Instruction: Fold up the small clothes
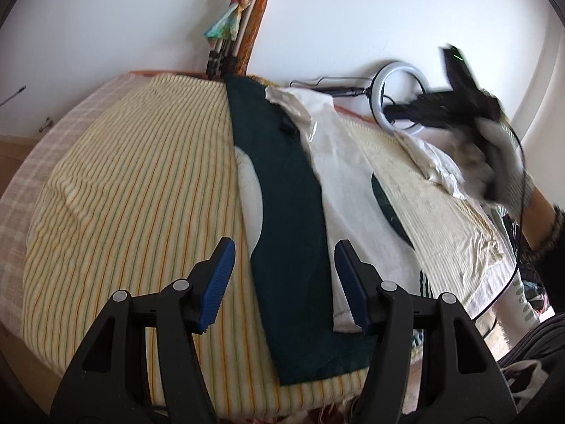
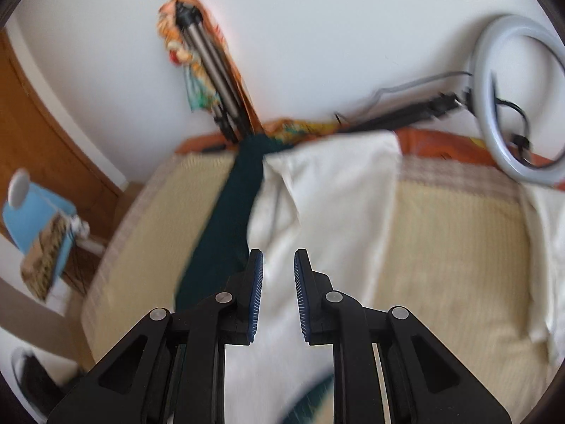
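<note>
A small dark green and white garment (image 1: 289, 190) lies flat along the striped bed cover (image 1: 134, 190). Its white part (image 1: 349, 190) lies on the right, and it also shows in the right wrist view (image 2: 328, 205) beside the green part (image 2: 226, 226). My left gripper (image 1: 284, 279) is open and empty, low over the garment's green near end. My right gripper (image 2: 279, 293) is open and empty over the white part. In the left wrist view the right gripper (image 1: 469, 99) appears blurred at the far right, held by a gloved hand (image 1: 505, 162).
A ring light (image 2: 508, 106) on a stand lies at the bed's far edge against the white wall. A folded tripod with a colourful cloth (image 1: 229, 31) leans on the wall. More white cloth (image 2: 551, 240) lies at the right. A blue box (image 2: 39, 229) stands left of the bed.
</note>
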`<state>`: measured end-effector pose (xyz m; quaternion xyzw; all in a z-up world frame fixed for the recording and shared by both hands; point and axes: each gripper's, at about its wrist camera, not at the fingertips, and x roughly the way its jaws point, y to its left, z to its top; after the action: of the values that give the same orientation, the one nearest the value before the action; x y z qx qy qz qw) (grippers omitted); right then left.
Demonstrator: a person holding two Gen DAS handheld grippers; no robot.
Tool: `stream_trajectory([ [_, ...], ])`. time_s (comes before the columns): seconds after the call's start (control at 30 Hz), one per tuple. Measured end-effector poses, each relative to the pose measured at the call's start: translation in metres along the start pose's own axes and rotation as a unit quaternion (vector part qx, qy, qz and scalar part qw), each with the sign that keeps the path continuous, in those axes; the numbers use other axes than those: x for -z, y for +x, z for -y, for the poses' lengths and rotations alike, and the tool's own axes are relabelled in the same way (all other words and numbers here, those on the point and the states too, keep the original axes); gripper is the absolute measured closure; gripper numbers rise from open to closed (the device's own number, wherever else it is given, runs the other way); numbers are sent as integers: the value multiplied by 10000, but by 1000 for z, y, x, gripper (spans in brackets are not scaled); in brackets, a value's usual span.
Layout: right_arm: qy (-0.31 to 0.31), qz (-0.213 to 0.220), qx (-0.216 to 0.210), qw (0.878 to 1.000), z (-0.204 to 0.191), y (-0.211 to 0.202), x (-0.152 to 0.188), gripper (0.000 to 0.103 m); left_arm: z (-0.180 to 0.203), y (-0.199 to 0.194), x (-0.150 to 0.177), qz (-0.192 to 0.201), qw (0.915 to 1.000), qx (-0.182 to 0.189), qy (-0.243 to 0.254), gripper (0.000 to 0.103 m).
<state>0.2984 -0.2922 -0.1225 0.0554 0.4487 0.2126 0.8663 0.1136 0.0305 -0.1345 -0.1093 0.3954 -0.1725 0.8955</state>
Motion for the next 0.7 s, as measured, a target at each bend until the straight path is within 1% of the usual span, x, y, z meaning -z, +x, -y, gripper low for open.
stream_trajectory([
  [0.07, -55, -128, -54, 9999, 7, -17, 40, 86, -8, -1, 6, -215, 9997, -16, -125, 43],
  [0.13, 64, -360, -266, 9990, 17, -28, 82, 81, -13, -1, 11, -380, 9990, -1, -235, 43],
  [0.2, 147, -547, -356, 9978, 22, -35, 117, 68, -17, -2, 16, -525, 9980, 40, -339, 43],
  [0.23, 164, -653, -462, 9967, 21, -36, 133, 67, -18, -2, 18, -612, 9974, 50, -368, 43],
  [0.33, 159, -1000, -807, 9916, 15, -35, 167, 67, -19, 5, 27, -906, 9949, 93, -439, 43],
  [0.37, 105, -1095, -829, 9905, 11, -35, 175, 67, -20, 9, 30, -1010, 9936, 116, -495, 43],
  [0.43, -16, -1255, -883, 9882, 4, -32, 188, 67, -23, 17, 37, -1267, 9890, 280, -716, 43],
  [0.47, -26, -1314, -1009, 9862, 2, -31, 192, 67, -23, 16, 39, -1201, 9894, 302, -764, 43],
  [0.53, 31, -1471, -1207, 9817, 0, -26, 198, 67, -22, 15, 40, -1214, 9887, 355, -805, 43],
  [0.63, 56, -1646, -1216, 9788, -2, -18, 205, 68, -20, 14, 41, -1248, 9872, 530, -839, 43],
  [0.7, 47, -1684, -1290, 9772, -3, -13, 210, 75, -16, 13, 42, -1264, 9883, 483, -709, 43],
])
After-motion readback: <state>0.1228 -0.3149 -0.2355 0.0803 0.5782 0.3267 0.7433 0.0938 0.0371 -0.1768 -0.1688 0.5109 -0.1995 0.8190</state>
